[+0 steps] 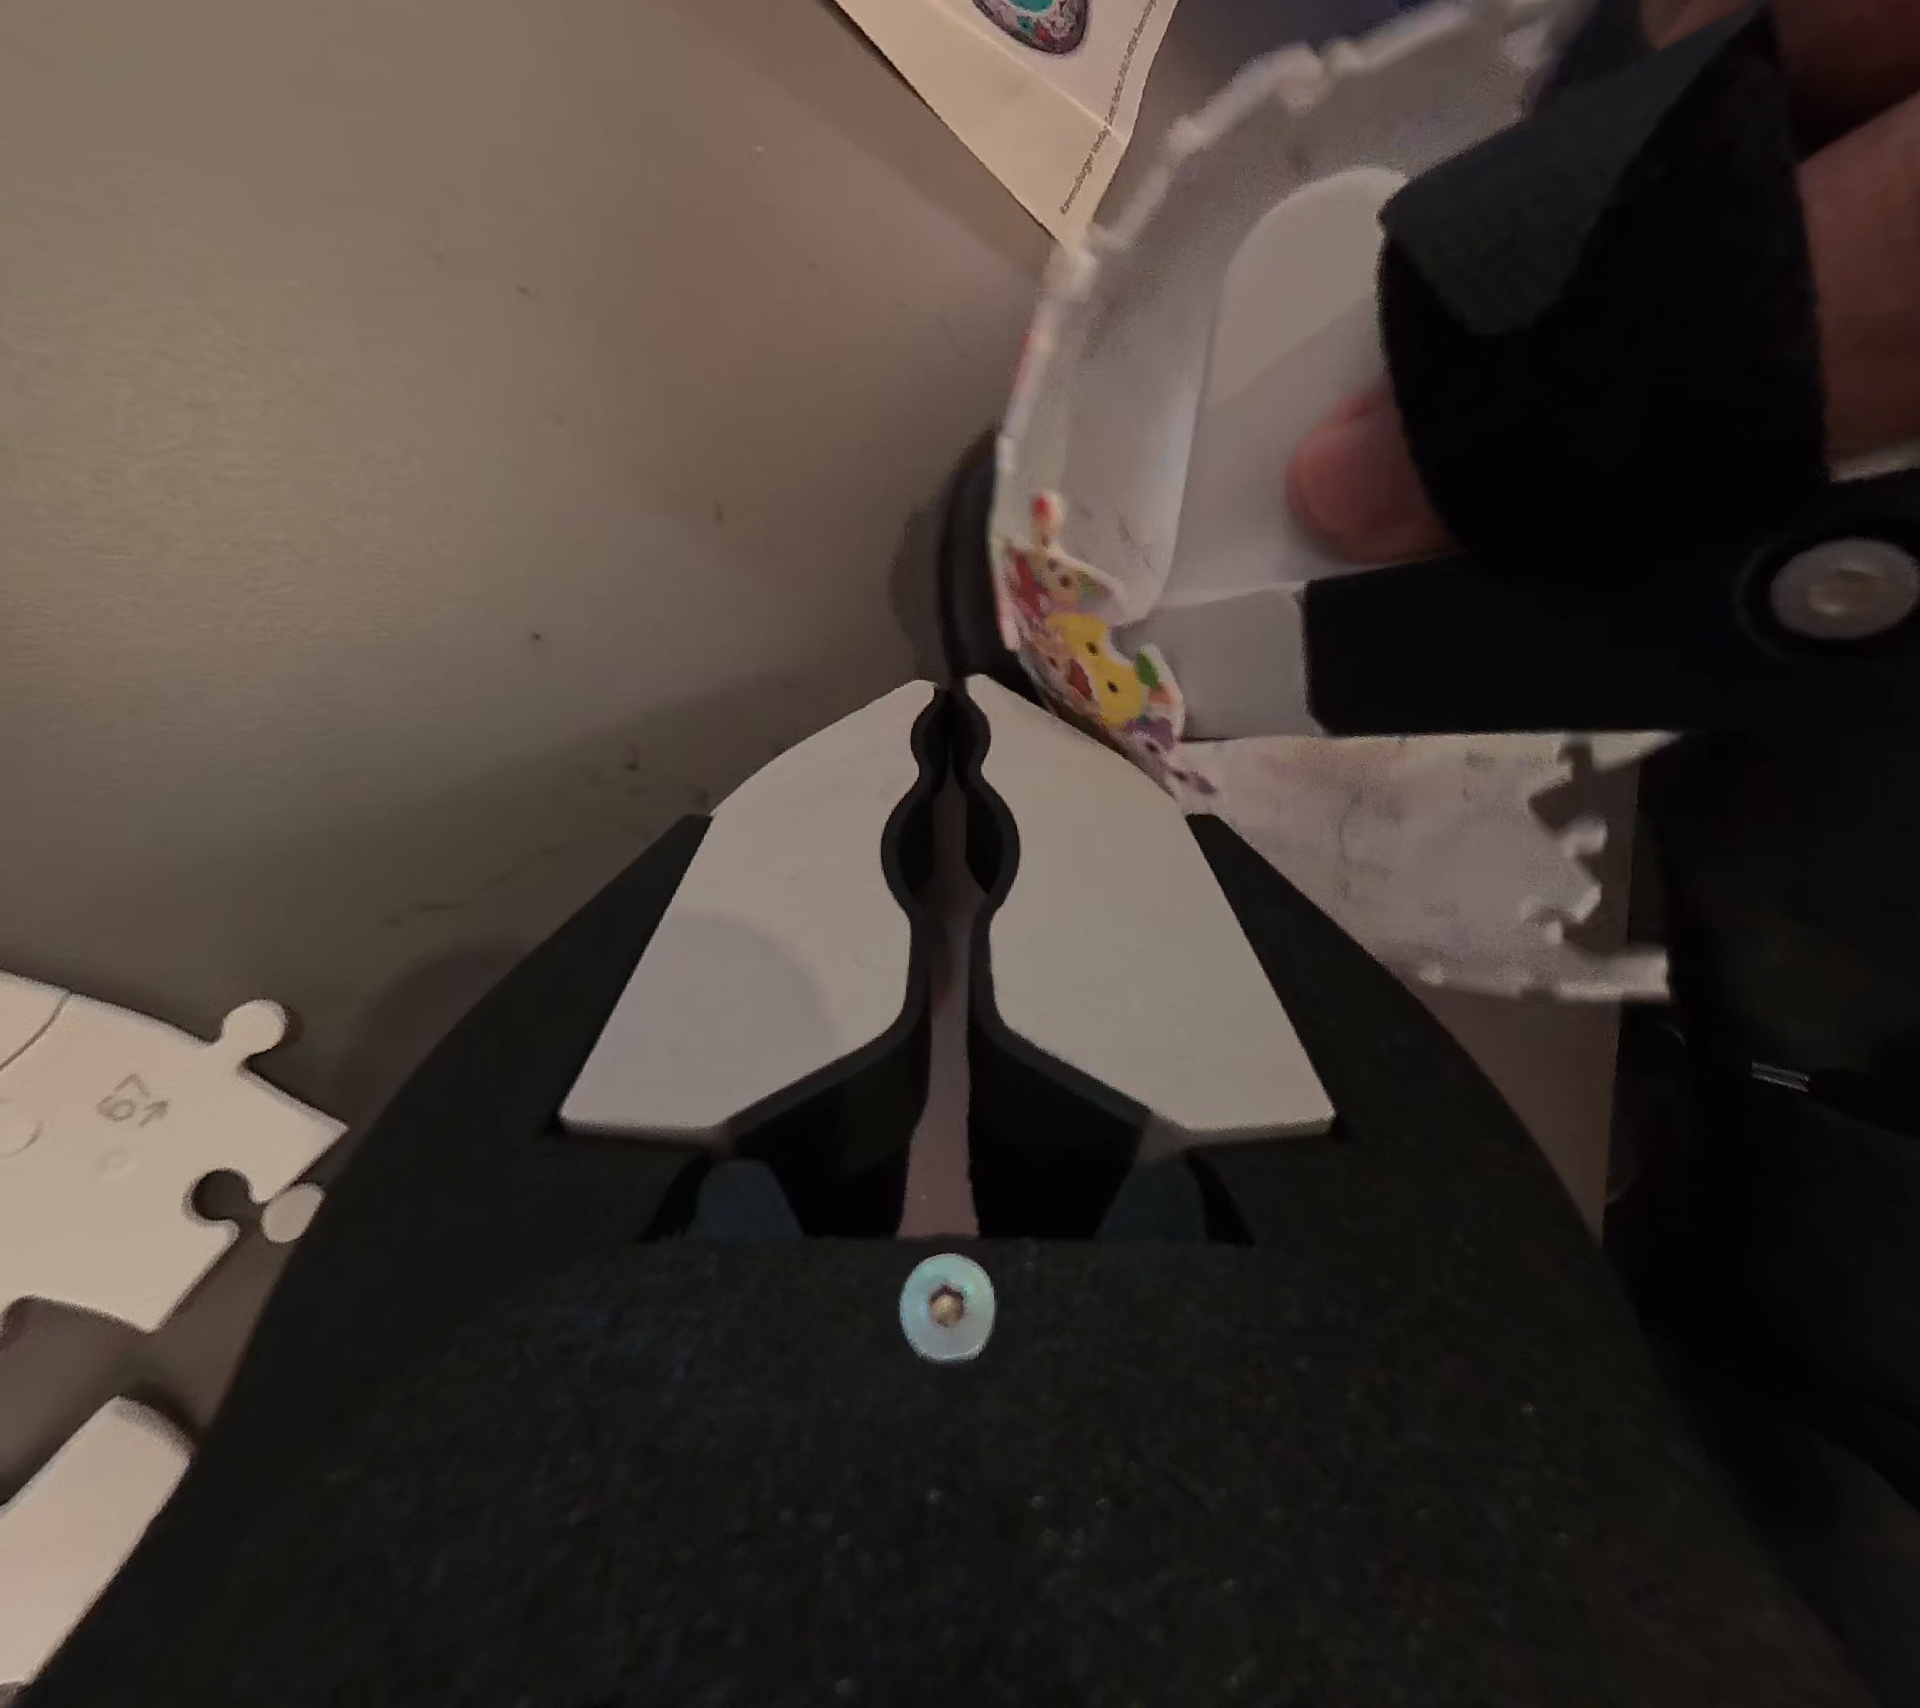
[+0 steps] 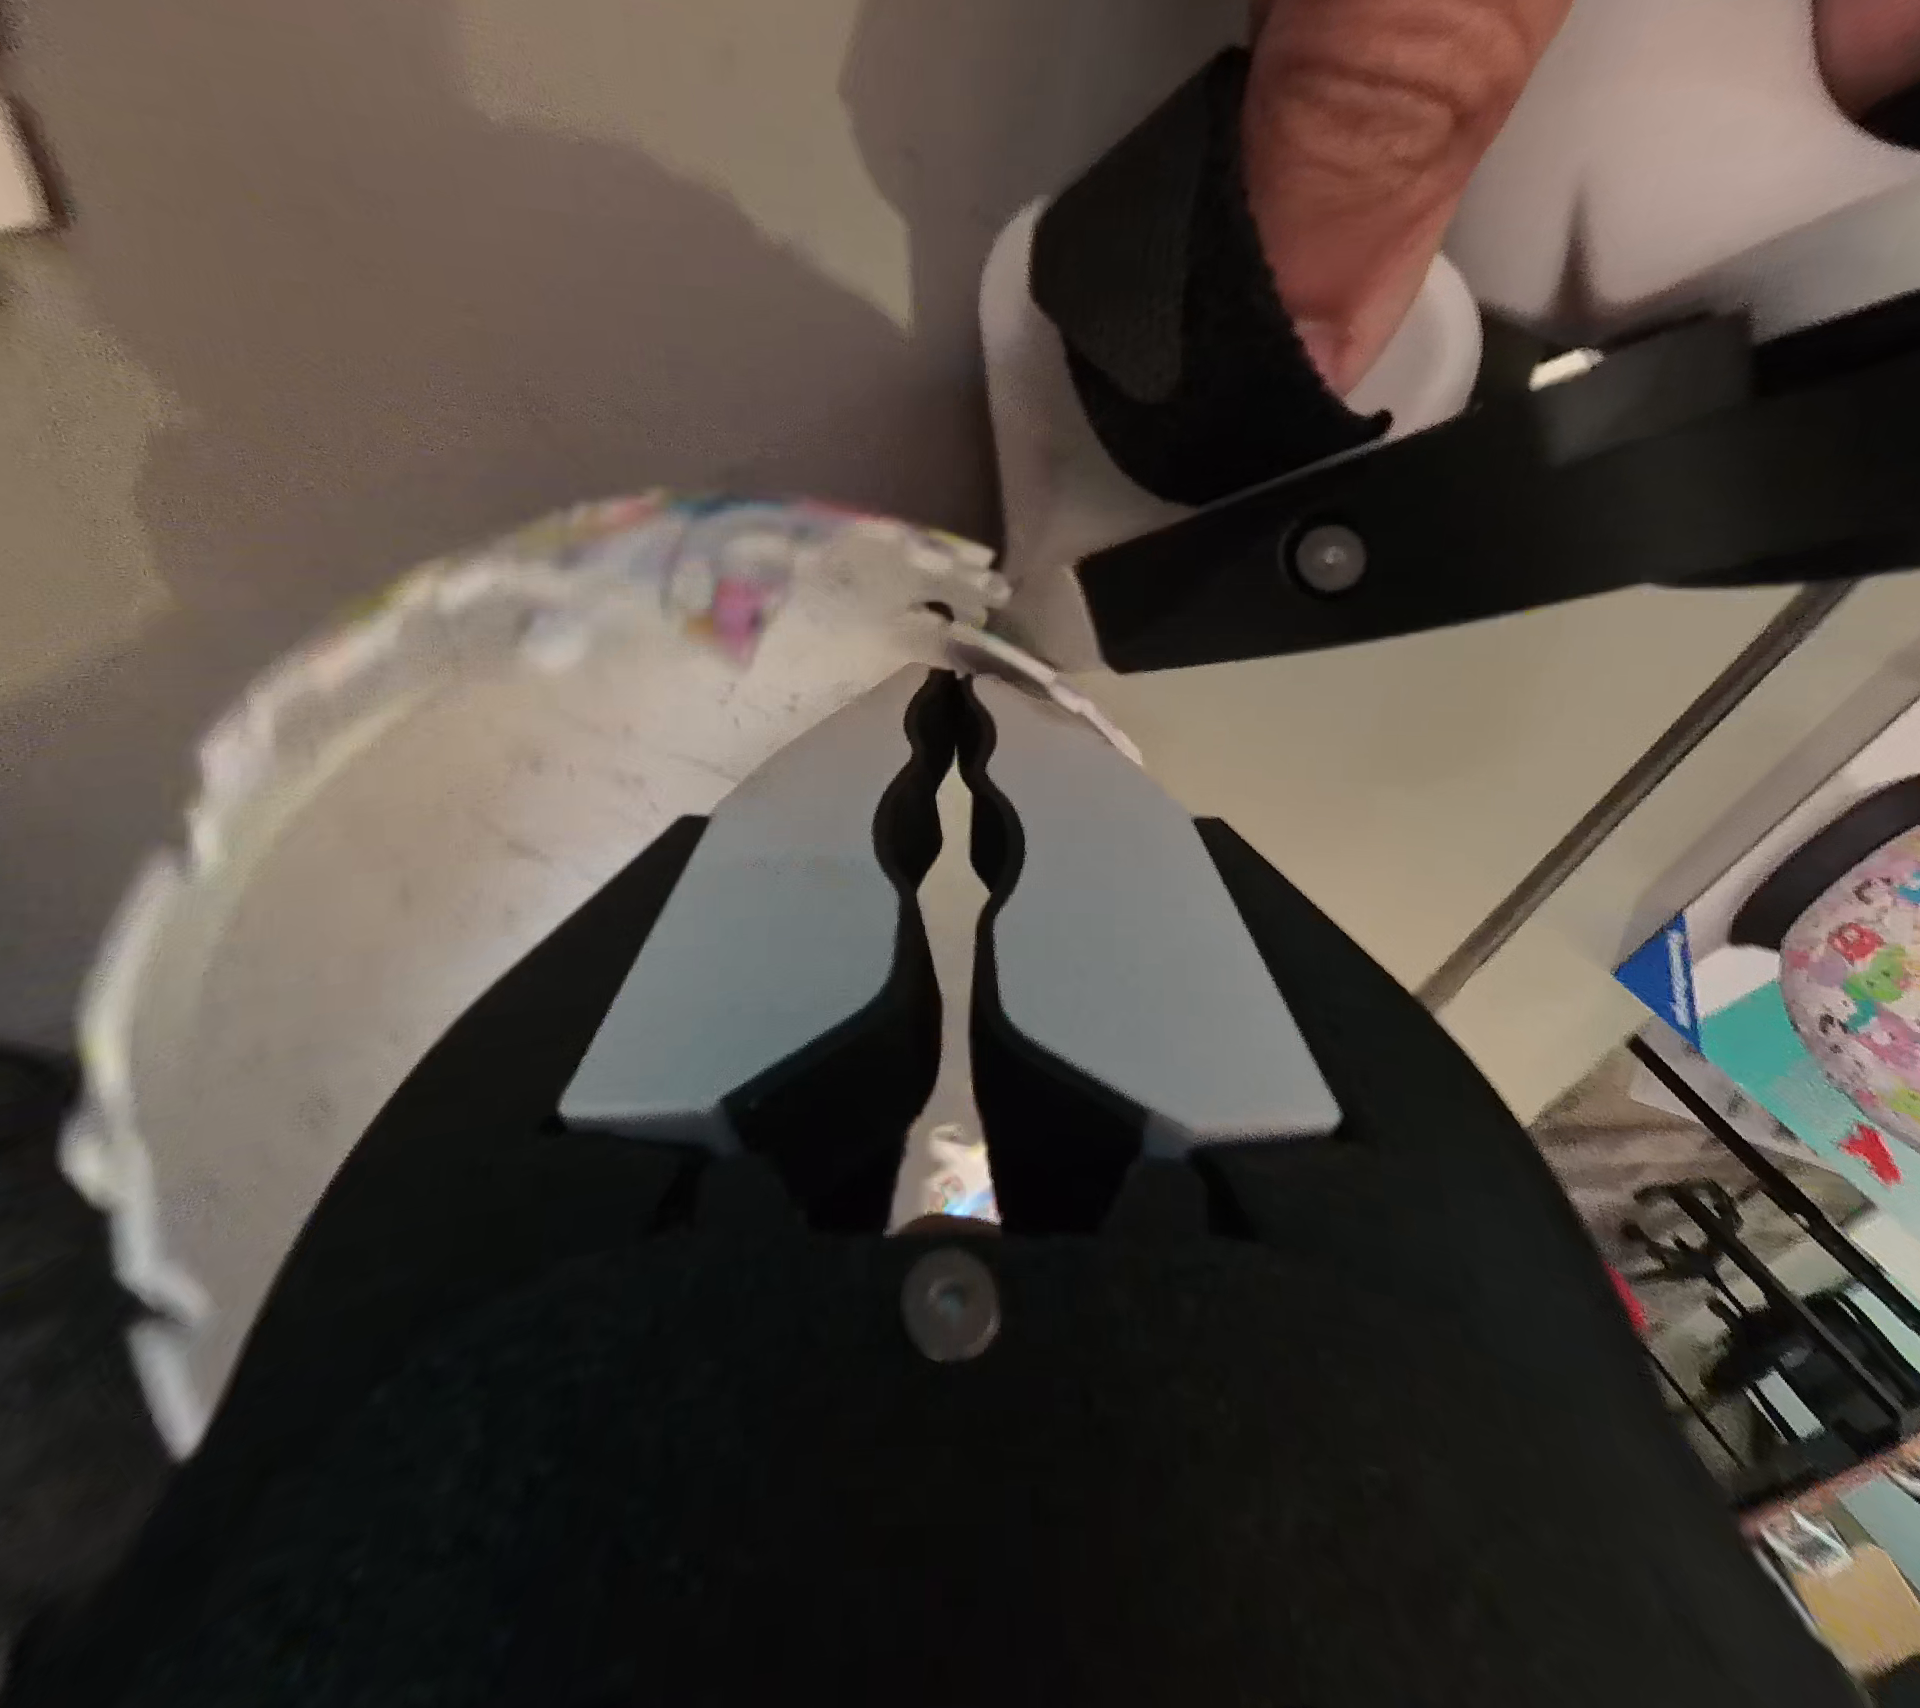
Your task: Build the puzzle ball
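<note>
Half-built white plastic puzzle-ball shell (image 2: 416, 827), hollow side facing right claw (image 2: 954, 684), its tips pinching the rim, left claw (image 1: 951, 692) closed, empty, above beige counter (image 1: 416, 308).

My right tool (image 2: 951, 690) meets the rim of the half-built puzzle ball (image 2: 416, 827).

Its two fingers are pressed together at the tips, right at the ball's jagged edge; whether they pinch a thin piece there I cannot tell. The shell's white inside faces me, with colourful print along its far rim. My left tool (image 2: 1023, 609) reaches in from the right and touches the same edge, a strapped finger (image 2: 1361, 152) on top. Beyond, lower right, a printed box (image 2: 1766, 1066) lies on the bench (image 2: 1299, 785).
</note>
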`<state>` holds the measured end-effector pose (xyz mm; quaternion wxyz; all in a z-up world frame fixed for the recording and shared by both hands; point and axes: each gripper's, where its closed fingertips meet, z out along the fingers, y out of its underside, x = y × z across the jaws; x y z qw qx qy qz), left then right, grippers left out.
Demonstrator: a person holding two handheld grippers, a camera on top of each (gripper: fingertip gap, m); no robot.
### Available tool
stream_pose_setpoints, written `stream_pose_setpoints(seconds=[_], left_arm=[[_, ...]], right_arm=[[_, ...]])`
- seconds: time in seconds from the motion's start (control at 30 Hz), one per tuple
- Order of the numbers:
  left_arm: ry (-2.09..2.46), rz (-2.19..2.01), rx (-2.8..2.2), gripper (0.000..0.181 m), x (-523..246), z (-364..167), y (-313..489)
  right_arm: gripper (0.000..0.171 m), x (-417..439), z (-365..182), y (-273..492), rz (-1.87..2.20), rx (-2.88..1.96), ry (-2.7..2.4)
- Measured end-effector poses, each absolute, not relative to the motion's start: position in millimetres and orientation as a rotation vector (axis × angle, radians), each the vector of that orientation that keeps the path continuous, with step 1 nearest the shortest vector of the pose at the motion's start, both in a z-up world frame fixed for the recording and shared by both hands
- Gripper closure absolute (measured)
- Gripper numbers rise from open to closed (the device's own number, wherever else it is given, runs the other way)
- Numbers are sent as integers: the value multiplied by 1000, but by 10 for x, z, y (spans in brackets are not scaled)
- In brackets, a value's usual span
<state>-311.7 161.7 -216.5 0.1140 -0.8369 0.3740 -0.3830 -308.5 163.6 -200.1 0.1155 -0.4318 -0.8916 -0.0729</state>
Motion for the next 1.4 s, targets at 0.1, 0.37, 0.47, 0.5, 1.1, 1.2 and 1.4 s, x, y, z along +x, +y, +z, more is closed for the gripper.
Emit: stream_pose_setpoints(seconds=[0.1, 0.37, 0.47, 0.5, 1.1, 1.2, 1.4], left_arm=[[1133, -1124, -2445, 181, -3071, -2165, 1579], [1114, -1131, -2436, 181, -3077, -2155, 1581], [1074, -1096, -2435, 181, -3124, -2155, 1568], [1056, -1085, -2431, 181, -3142, -2154, 1553], [1128, -429, -2133, 181, -3268, -2187, 1814], [1135, -443, -2120, 181, -3247, -2185, 1830], [1105, -475, -2142, 181, -3251, -2184, 1878]], right_arm=[[171, -3057, -1987, 1683, -247, -1269, -2600], [171, -2888, -1575, 1773, -149, -1386, -2447], [171, -2872, -1501, 1840, -112, -1483, -2357], [171, -2868, -1473, 1883, -115, -1533, -2317], [171, -3017, -1934, 1797, -102, -1374, -2578], [171, -3055, -1981, 1775, -86, -1362, -2588], [171, -3068, -2028, 1840, -158, -1269, -2596]])
